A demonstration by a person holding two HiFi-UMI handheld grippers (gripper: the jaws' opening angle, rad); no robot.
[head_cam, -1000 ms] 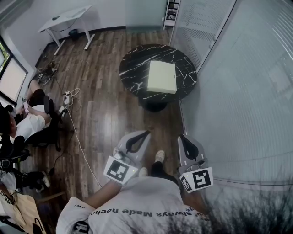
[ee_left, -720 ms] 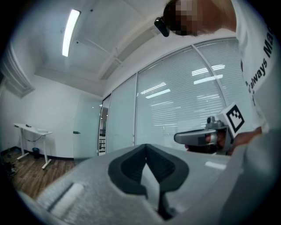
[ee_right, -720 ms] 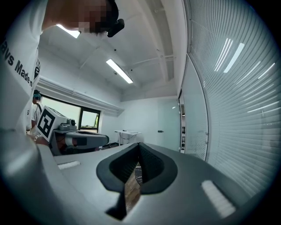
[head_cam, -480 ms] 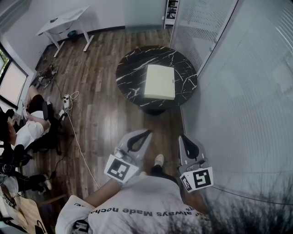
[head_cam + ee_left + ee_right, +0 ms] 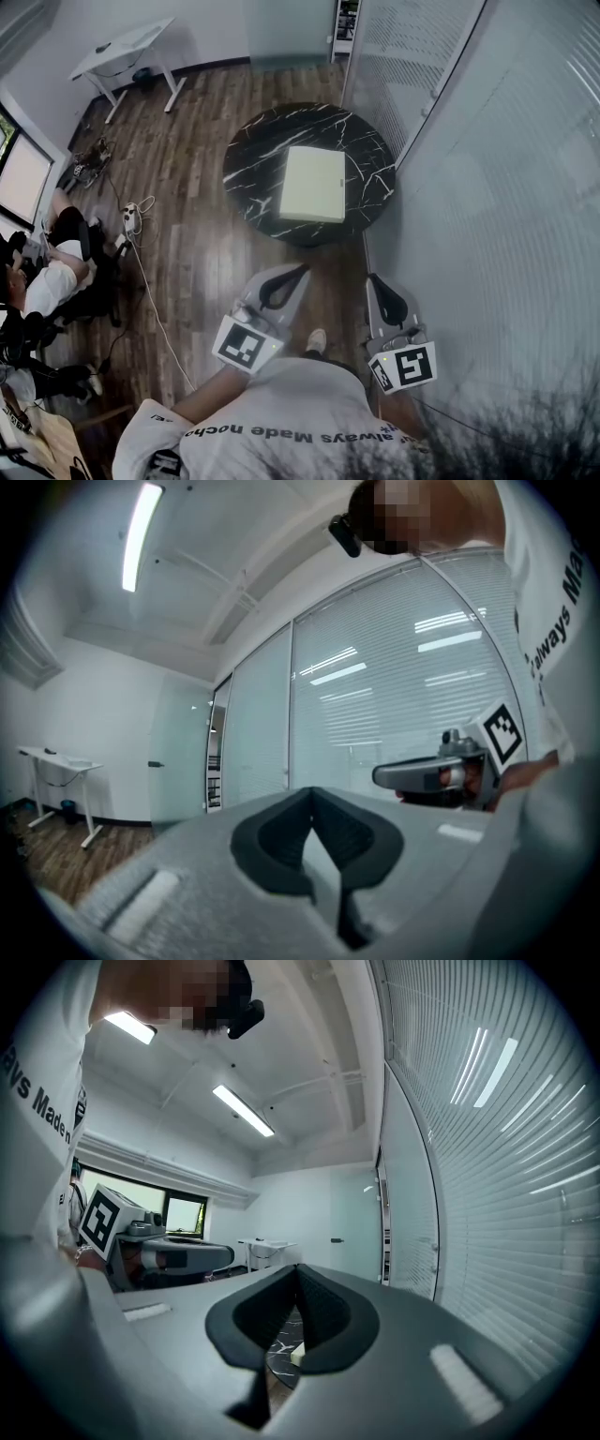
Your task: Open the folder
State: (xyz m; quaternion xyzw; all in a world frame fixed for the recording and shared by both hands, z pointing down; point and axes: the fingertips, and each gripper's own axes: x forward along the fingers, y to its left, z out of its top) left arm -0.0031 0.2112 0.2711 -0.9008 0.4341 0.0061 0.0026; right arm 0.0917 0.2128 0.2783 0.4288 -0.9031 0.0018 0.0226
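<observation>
A pale yellow-green folder (image 5: pixel 314 184) lies closed and flat on a round black marble table (image 5: pixel 258 155) ahead of me. Both grippers are held level at waist height, well short of the table. The left gripper (image 5: pixel 304 270) is shut with nothing in it, and in its own view its tips (image 5: pixel 312 792) meet. The right gripper (image 5: pixel 371 278) also looks shut and empty. Through the gap under its tips (image 5: pixel 297 1269) a corner of the folder (image 5: pixel 296 1356) and a bit of the table (image 5: pixel 279 1342) show. Each gripper sees the other beside it.
A glass wall with blinds (image 5: pixel 487 187) runs close along the right. A white desk (image 5: pixel 131 42) stands at the back left. A seated person (image 5: pixel 52 277) is at the left, with a power strip and cables (image 5: pixel 131 214) on the wooden floor.
The table and folder have slid lower and leftward in the head view as I walk closer. Both grippers keep the same shut pose in front of me.
</observation>
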